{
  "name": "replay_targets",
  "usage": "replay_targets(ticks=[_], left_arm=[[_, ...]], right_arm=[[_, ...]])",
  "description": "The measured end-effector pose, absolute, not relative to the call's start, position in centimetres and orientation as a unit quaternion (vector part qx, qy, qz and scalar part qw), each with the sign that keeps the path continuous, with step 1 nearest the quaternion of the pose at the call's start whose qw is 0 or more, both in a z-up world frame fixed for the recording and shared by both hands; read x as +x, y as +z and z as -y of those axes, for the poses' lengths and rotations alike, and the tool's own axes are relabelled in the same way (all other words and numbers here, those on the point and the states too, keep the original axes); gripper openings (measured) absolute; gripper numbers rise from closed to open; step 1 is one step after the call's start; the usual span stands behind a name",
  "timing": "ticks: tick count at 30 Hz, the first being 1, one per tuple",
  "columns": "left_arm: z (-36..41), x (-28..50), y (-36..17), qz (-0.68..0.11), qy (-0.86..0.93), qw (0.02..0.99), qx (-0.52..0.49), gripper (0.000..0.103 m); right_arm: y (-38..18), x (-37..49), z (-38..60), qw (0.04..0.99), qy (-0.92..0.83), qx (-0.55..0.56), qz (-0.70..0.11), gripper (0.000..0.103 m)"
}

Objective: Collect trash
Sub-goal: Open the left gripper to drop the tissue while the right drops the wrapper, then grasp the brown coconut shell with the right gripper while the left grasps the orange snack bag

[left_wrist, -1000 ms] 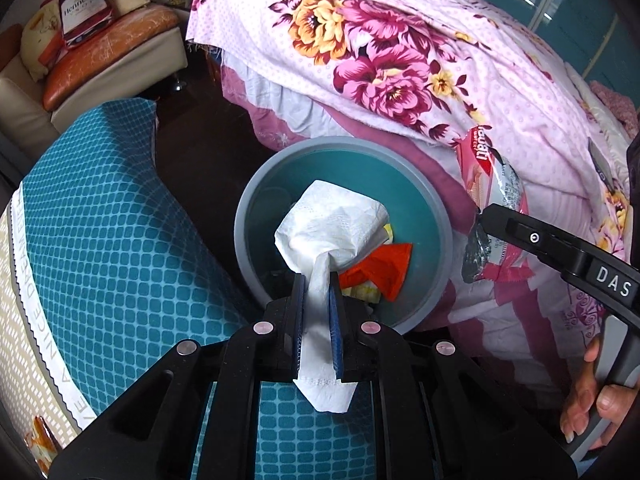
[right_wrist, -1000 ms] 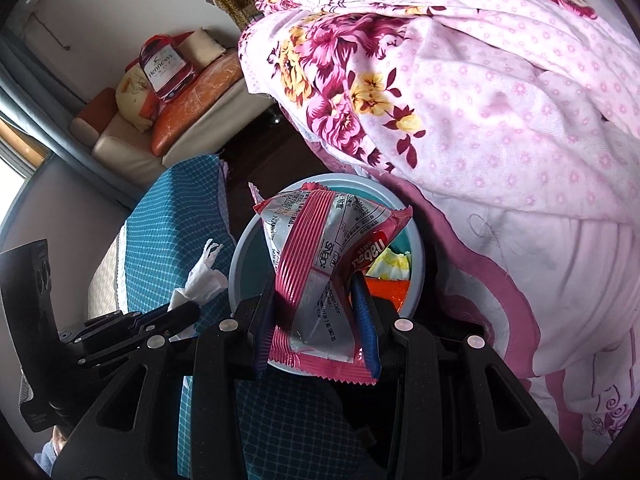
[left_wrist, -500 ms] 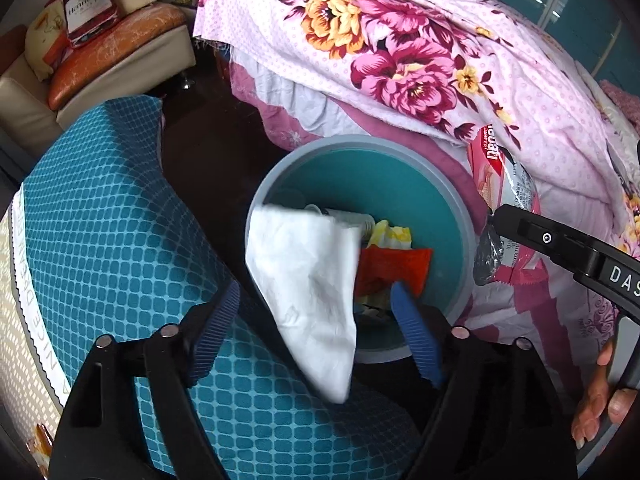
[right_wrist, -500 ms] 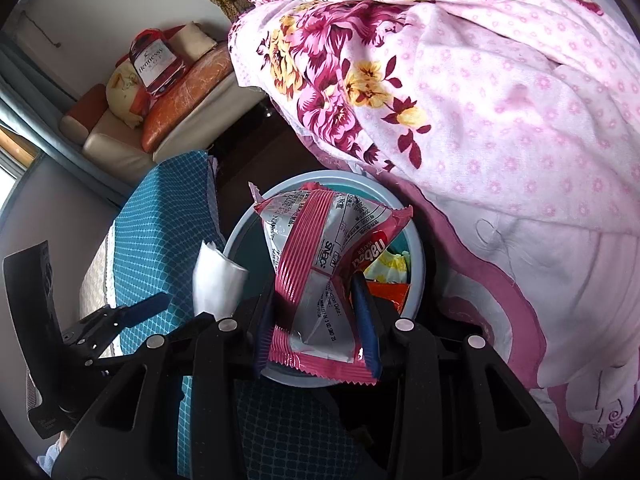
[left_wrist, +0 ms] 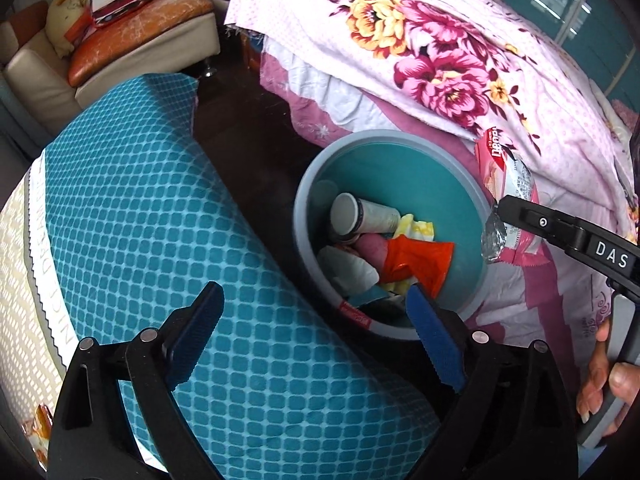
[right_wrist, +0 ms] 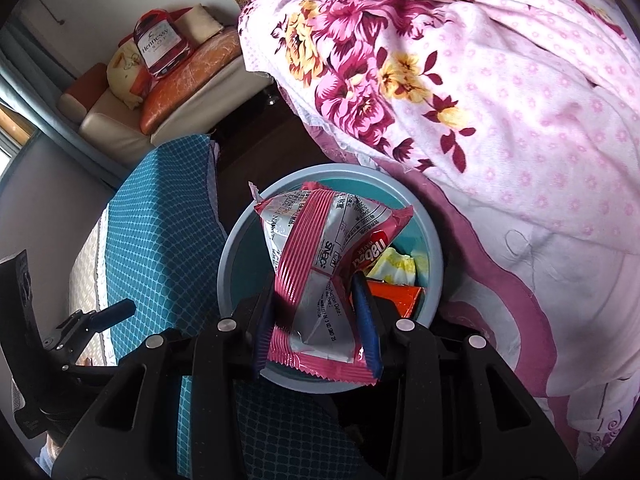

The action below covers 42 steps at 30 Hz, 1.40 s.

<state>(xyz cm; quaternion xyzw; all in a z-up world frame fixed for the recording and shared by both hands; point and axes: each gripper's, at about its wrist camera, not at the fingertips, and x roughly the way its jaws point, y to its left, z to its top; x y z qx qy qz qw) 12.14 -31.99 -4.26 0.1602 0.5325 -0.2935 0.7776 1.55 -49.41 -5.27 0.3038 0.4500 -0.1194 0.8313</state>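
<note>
Since the earlier view, the white tissue (left_wrist: pixel 352 270) had left the left gripper (left_wrist: pixel 316 330) and dropped into the bin (left_wrist: pixel 396 140), where it lay among a paper cup (left_wrist: pixel 362 216), an orange wrapper (left_wrist: pixel 416 260) and a yellow scrap (left_wrist: pixel 418 228). The left gripper's jaws had just been opening and stood spread wide with nothing between them, hovering over the near rim of the bin and the edge of a teal cushion (left_wrist: pixel 160 208). The right gripper (right_wrist: pixel 316 320) pinched a pink and silver wafer packet (right_wrist: pixel 320 272) at its lower half, the pads pressed on both sides, and held it above the bin's mouth. The bin stood on dark floor between the cushion and a bed draped in a floral blanket (right_wrist: pixel 480 92). The step in hand looked like dropping collected trash: one piece was in, one waited. The next move probably called for keeping the packet over the opening, clear of the rim, then letting the right jaws part so it fell inside.
</note>
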Motion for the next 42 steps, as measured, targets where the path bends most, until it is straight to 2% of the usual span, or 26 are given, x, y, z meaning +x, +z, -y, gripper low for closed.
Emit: replay_targets(ticks=[2,5,7,13,27,42], left_arm=[[31.4,12.4,-4.2,-0.536,-0.292,0.777,0.155,0.093],[30.3,12.6,-4.1,-0.541,-0.289,0.776,0.148,0.093],[29.7,12.7,-4.2,-0.542,-0.287,0.777,0.144,0.093],[28.0,12.7,-4.3,-0.547,-0.285,0.776,0.132,0.093],[20.3,11.4,-3.5,-0.546,-0.265,0.788,0.105,0.093],[4.4,9.1,-2.0,-0.538,-0.188,0.819,0.062,0.093]], right_arm=[[-5.2,2.0,49.2,0.831,-0.120,0.300,-0.452,0.038],[-5.1,2.6,48.7,0.833,-0.120,0.290,-0.455,0.048],[-5.1,3.1,48.3,0.835,-0.117,0.287,-0.455,0.059],[-4.9,3.9,47.3,0.834,-0.114,0.285,-0.459,0.074],[-3.4,4.0,43.1,0.832,-0.099,0.268,-0.475,0.076],[-1.1,6.0,30.4,0.839,-0.008,0.171,-0.516,0.077]])
